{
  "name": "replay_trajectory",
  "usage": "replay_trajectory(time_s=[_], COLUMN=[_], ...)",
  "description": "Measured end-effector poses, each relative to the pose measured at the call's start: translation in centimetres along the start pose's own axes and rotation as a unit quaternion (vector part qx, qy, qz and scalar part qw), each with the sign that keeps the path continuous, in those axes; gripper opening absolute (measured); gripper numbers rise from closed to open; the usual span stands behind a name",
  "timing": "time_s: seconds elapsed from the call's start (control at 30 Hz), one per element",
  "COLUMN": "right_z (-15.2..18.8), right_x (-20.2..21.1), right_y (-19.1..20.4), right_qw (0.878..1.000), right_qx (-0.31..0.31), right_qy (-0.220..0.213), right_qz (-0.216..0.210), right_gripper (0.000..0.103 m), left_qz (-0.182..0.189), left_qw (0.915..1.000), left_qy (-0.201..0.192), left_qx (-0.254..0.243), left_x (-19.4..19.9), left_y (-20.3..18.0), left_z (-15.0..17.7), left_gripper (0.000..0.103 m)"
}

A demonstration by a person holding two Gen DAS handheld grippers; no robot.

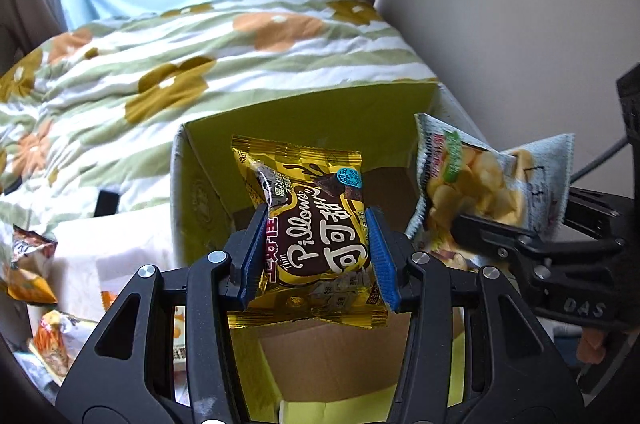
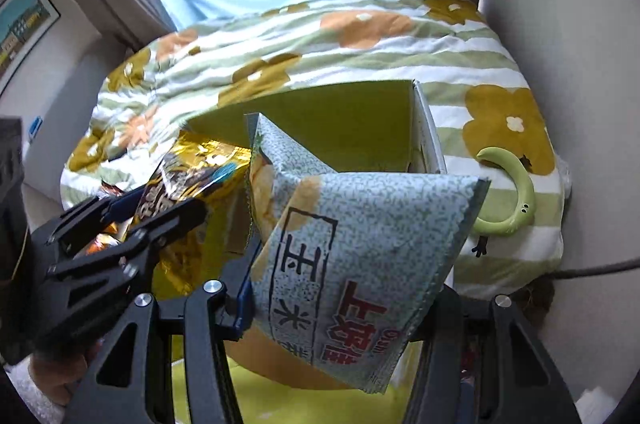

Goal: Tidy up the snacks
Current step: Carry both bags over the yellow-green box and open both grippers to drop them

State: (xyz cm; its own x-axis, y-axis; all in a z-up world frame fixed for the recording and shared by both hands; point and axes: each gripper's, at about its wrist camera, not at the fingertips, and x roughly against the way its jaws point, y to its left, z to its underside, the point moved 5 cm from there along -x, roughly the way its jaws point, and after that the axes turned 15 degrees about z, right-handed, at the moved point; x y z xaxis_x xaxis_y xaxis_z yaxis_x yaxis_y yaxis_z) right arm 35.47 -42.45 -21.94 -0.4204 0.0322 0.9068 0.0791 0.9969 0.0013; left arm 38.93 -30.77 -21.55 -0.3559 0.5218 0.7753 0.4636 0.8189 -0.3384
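My left gripper [image 1: 316,248] is shut on a gold and brown chocolate snack bag [image 1: 316,236], its blue pads [image 1: 380,256] pressing both sides. The bag hangs over an open cardboard box [image 1: 208,184] with yellow-green inner walls. In the right wrist view my right gripper [image 2: 340,288] is shut on a pale blue-grey chips bag [image 2: 360,232], which covers the right finger. That chips bag [image 1: 480,192] also shows at the right of the left wrist view, over the box's right side. The gold bag [image 2: 192,176] and left gripper [image 2: 132,220] appear at the left of the right wrist view.
The box [image 2: 428,136] stands beside a bed with a flowered green-striped quilt [image 1: 200,64]. More snack packs [image 1: 32,264] lie at lower left. A green crescent-shaped toy [image 2: 516,192] rests on the quilt to the right of the box. A wall [image 1: 520,24] runs along the right.
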Motion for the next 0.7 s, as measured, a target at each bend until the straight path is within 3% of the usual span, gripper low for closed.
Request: replay_trajectory(time_s=[0.07, 0.13, 0.2, 0.47, 0.7], right_z=[-0.1, -0.1, 0.0, 0.4, -1.9], right_x=[-0.7, -1.1, -1.6, -1.2, -1.8], right_y=[-0.2, -0.3, -0.4, -0.4, 0.3], right_qw=[1.000, 1.000, 1.000, 1.000, 1.000], right_qx=[0.008, 0.014, 0.015, 0.009, -0.001], right_qy=[0.004, 0.008, 0.013, 0.019, 0.019], right_qz=[0.002, 0.005, 0.007, 0.008, -0.003], right_gripper=[0.050, 0.050, 0.050, 0.051, 0.052], left_qz=[-0.011, -0.021, -0.035, -0.056, -0.064], left_qw=[0.9998, 0.9994, 0.9991, 0.9983, 0.9980], left_qy=[0.014, 0.024, 0.020, 0.011, -0.003], left_qx=[0.007, 0.016, 0.015, 0.012, 0.005], left_x=[-1.2, -1.7, -1.4, 2.4, 5.2], left_y=[0.6, 1.1, 1.5, 1.6, 1.1], left_z=[0.0, 0.2, 0.5, 2.1, 2.4], left_gripper=[0.050, 0.065, 0.094, 0.096, 0.096])
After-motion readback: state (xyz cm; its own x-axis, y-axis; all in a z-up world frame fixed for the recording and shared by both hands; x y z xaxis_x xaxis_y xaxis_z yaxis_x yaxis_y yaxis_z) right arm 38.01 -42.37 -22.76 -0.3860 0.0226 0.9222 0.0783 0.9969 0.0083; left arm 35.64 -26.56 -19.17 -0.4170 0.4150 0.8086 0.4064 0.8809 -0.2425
